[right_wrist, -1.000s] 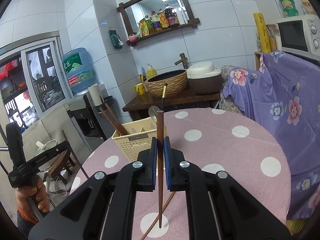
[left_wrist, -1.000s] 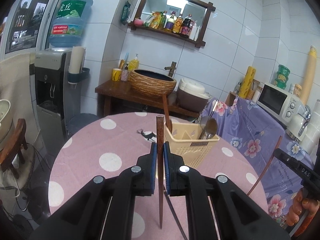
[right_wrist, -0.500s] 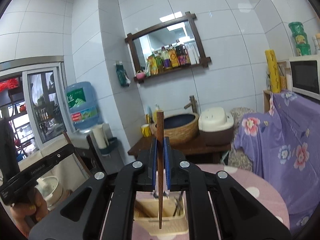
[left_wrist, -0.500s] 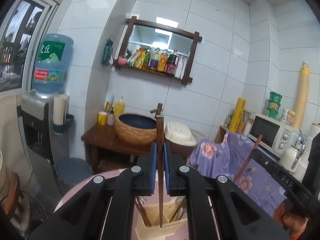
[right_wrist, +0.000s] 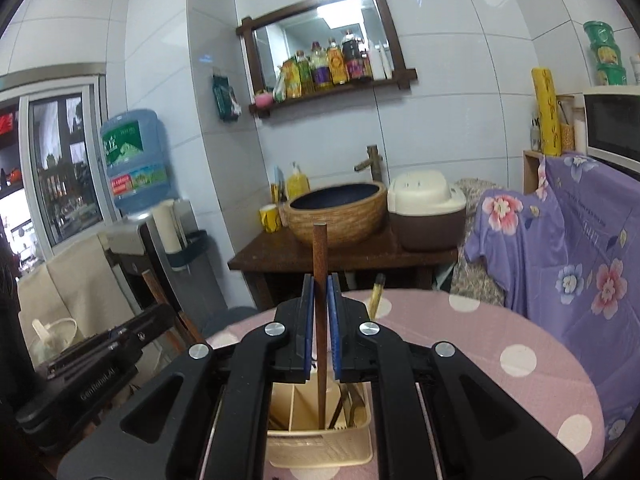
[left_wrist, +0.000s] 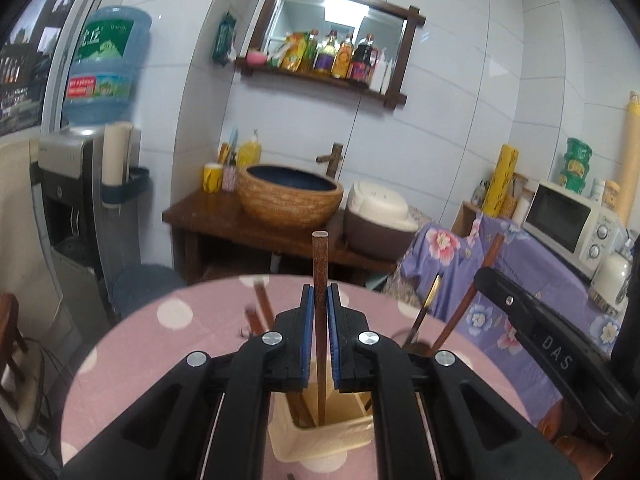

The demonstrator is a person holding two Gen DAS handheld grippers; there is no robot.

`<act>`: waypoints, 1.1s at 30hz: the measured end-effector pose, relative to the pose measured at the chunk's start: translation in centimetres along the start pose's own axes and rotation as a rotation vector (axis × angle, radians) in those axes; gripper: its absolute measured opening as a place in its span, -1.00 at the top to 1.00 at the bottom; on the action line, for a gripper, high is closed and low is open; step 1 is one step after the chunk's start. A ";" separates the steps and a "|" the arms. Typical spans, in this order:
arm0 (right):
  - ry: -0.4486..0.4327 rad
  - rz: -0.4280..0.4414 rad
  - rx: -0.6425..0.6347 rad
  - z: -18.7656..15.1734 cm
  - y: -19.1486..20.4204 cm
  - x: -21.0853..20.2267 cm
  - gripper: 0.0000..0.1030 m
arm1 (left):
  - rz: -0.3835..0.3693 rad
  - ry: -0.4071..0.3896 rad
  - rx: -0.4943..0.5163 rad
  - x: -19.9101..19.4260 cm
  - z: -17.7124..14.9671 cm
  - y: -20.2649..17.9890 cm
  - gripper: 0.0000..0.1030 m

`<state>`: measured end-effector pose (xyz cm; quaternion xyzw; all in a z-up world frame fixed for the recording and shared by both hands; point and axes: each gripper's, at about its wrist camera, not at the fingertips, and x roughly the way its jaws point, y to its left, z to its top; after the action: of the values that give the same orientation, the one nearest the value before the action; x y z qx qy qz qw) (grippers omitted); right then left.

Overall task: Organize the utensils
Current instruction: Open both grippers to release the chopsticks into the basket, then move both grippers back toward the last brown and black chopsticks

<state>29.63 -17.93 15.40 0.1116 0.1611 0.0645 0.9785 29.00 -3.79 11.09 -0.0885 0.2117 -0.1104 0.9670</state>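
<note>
As jaws clamp, chopstick (left_wrist: 320, 276) stands between.

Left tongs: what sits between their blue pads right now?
In the left wrist view, the left tongs are shut on a dark wooden chopstick, upright between the pads, its lower end over the cream utensil basket.

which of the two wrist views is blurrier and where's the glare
Left wrist view: softer, utensils behind the gripper smeared, wall mirror glaring. Right wrist view: sharper, same mirror blown out; both bend the wall tiles.
</note>
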 end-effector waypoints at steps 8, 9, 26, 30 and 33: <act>0.042 -0.011 0.013 -2.9 -0.7 1.3 0.85 | 0.027 0.028 0.045 0.9 -2.4 -0.1 0.85; 0.041 -0.012 0.018 -3.0 -0.9 1.2 0.85 | 0.018 0.030 0.037 0.8 -2.4 0.0 0.84; 0.449 -0.147 -0.043 -20.1 -0.1 -6.5 0.14 | 0.138 0.205 -0.084 -7.2 -14.2 5.9 -0.48; 0.523 -0.174 -0.068 -24.2 0.8 -7.6 0.14 | 0.165 0.233 -0.052 -7.6 -16.2 6.0 -0.71; 0.576 -0.183 -0.085 -26.2 1.5 -8.1 0.14 | 0.161 0.255 -0.018 -7.6 -17.0 5.5 -0.73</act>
<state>13.25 -12.63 -6.03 0.0325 0.4383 0.0117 0.8982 15.94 1.29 -2.36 -0.0650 0.3405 -0.0410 0.9371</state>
